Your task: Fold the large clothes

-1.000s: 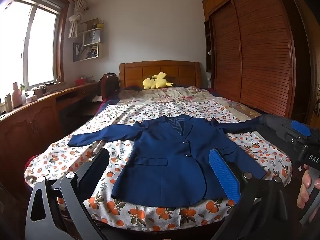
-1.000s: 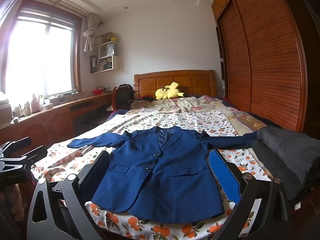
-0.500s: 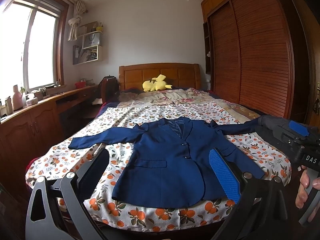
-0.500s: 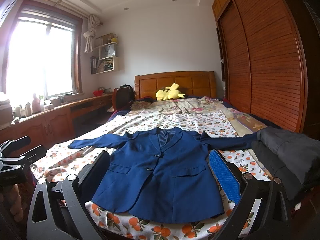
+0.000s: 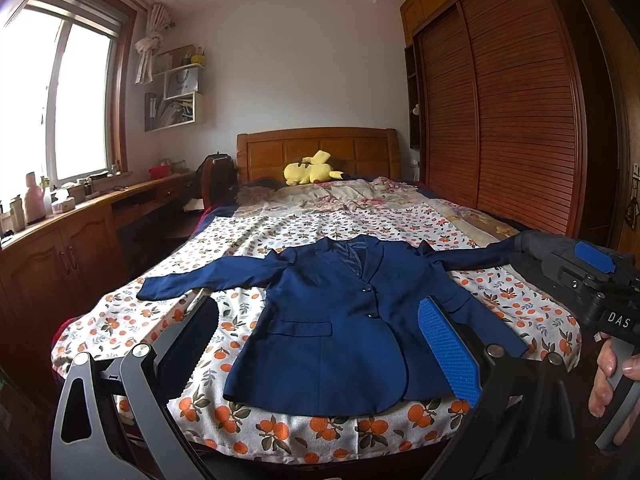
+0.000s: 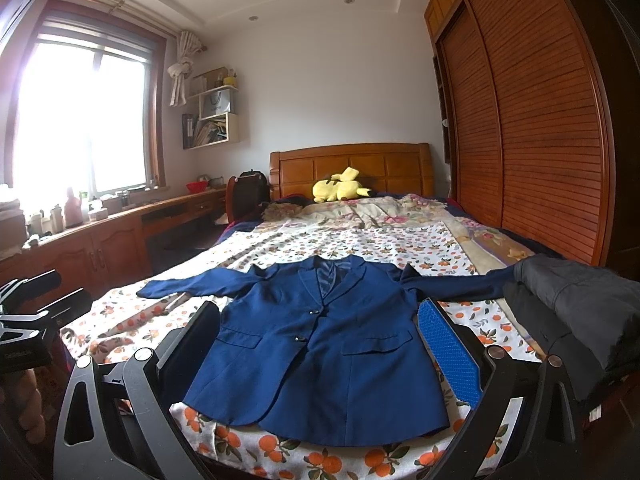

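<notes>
Blazer (image 5: 340,320) flat on bed (image 5: 280,236), face up, buttoned, sleeves spread out to both sides, hem at the near edge. Left gripper (image 5: 320,344) released, jaws wide apart, hovering at the foot of the bed, clear of the cloth. Right gripper (image 6: 320,344) likewise spread and empty, also short of the hem. Right hand (image 5: 612,376) seen on that gripper's handle in the left view. Right sleeve end runs under or against a dark garment (image 6: 568,300) at the bed's right edge; contact hard to tell. Yellow plush toy (image 5: 310,168) by the headboard. Wardrobe (image 5: 520,100) right, bench (image 5: 60,220) under window left.
</notes>
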`<state>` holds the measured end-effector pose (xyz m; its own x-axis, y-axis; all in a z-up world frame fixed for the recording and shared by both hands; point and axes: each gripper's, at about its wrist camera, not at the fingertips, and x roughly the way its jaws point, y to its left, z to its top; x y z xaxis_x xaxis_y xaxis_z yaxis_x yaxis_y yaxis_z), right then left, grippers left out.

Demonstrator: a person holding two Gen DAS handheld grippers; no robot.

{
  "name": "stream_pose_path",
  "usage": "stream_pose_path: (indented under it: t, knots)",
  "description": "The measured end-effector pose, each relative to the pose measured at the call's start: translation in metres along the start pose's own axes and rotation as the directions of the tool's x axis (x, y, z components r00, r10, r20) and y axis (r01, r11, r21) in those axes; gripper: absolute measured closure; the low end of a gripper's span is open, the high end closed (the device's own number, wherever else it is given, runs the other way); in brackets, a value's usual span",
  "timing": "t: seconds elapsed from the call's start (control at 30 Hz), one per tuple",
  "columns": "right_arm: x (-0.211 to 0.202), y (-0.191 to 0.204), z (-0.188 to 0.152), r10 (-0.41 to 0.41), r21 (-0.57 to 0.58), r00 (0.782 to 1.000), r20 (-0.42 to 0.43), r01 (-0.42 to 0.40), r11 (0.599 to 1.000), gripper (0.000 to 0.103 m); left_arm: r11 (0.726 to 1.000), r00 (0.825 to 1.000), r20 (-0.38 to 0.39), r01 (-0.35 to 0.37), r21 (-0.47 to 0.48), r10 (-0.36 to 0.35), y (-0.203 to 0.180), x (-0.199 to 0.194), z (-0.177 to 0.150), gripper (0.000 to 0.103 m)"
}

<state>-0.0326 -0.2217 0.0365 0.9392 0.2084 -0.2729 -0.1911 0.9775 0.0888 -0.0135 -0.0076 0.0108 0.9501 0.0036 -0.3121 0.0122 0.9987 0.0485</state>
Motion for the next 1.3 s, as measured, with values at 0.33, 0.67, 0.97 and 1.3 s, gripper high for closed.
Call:
stream_pose_path:
  t: [0.33,0.67,0.97,1.3]
  knots:
    - [-0.004,-0.003,0.004,-0.001,0.0,1.0,-0.003,0.001,1.0,0.007,1.0,1.0,-0.006,-0.002,0.001,0.002,-0.002,0.0,0.0,0.002]
    - [-0.006,0.0,0.004,-0.002,0.0,1.0,-0.005,0.002,1.0,0.007,1.0,1.0,-0.025,-0.006,-0.005,0.005,0.003,0.009,-0.003,0.002]
    - [-0.005,0.0,0.002,-0.004,-0.002,1.0,-0.007,0.004,1.0,0.007,1.0,1.0,-0.025,-0.006,-0.004,0.006,0.004,0.011,-0.005,0.002]
    - [-0.004,0.0,0.002,-0.004,-0.001,1.0,-0.007,0.004,1.0,0.007,1.0,1.0,-0.023,-0.005,-0.004,0.005,0.005,0.012,-0.005,0.002]
